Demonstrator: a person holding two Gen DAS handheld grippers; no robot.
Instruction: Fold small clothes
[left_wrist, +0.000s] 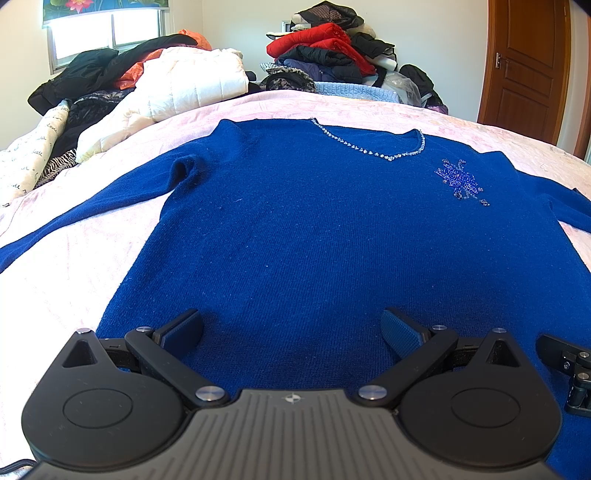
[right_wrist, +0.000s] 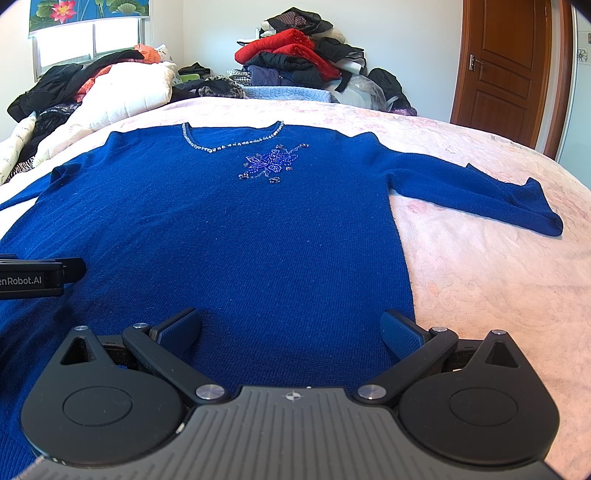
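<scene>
A blue knitted sweater (left_wrist: 295, 229) (right_wrist: 229, 236) lies flat, front up, on a pink bedspread (left_wrist: 74, 258) (right_wrist: 498, 288), its beaded V-neck at the far end and a beaded flower on the chest. Both sleeves spread out sideways. My left gripper (left_wrist: 291, 328) hovers open over the sweater's lower hem area, nothing between its blue pads. My right gripper (right_wrist: 291, 328) stands open over the hem near the sweater's right edge, also holding nothing. Each gripper shows at the edge of the other's view.
Piles of clothes and jackets (left_wrist: 325, 55) (right_wrist: 291, 55) stack up behind the bed, and a white quilted coat (left_wrist: 177, 88) lies at the far left. A wooden door (right_wrist: 506, 70) stands at the right, a window (left_wrist: 103, 33) at the back left.
</scene>
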